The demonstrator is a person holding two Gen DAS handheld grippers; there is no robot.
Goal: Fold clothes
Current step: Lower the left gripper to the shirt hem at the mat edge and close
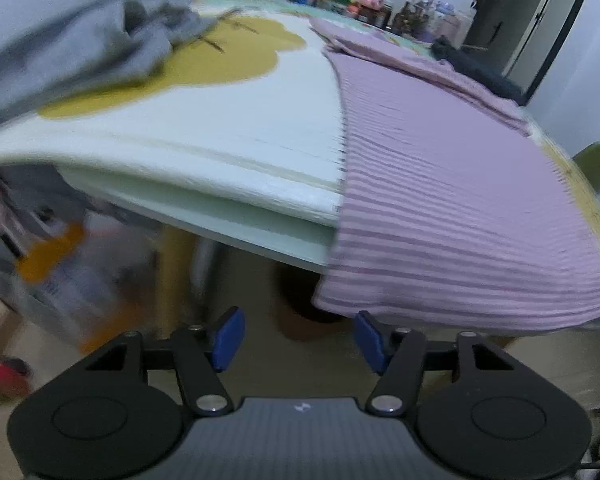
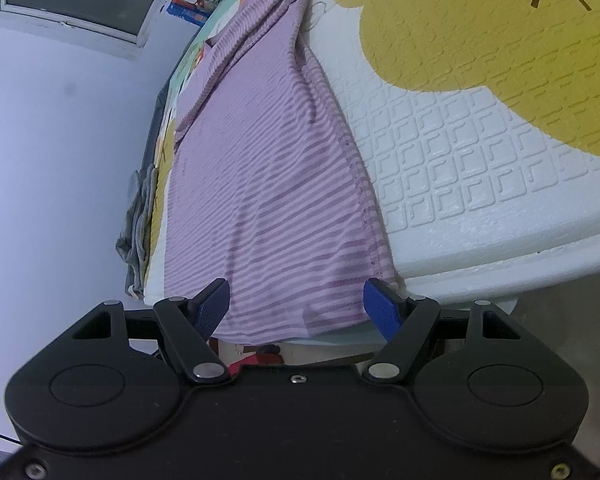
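Lilac striped top (image 1: 440,200) on worktop (image 1: 204,128), hem hanging off the near edge.
L gripper (image 1: 296,340): jaws apart, empty, hem just ahead-right; only this view shows grey clothes (image 1: 80,52) far left. R gripper (image 2: 296,308): jaws apart, hem between, unpinched. Soft, light, limp; grab hem corners.

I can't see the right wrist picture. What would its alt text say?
A lilac striped garment lies lengthwise on a white and yellow embossed foam mat, its near hem hanging over the mat's edge. The right hand-held gripper sits at that hem, blue pads apart on either side of it, not pinching. A grey garment hangs off the mat's left edge.
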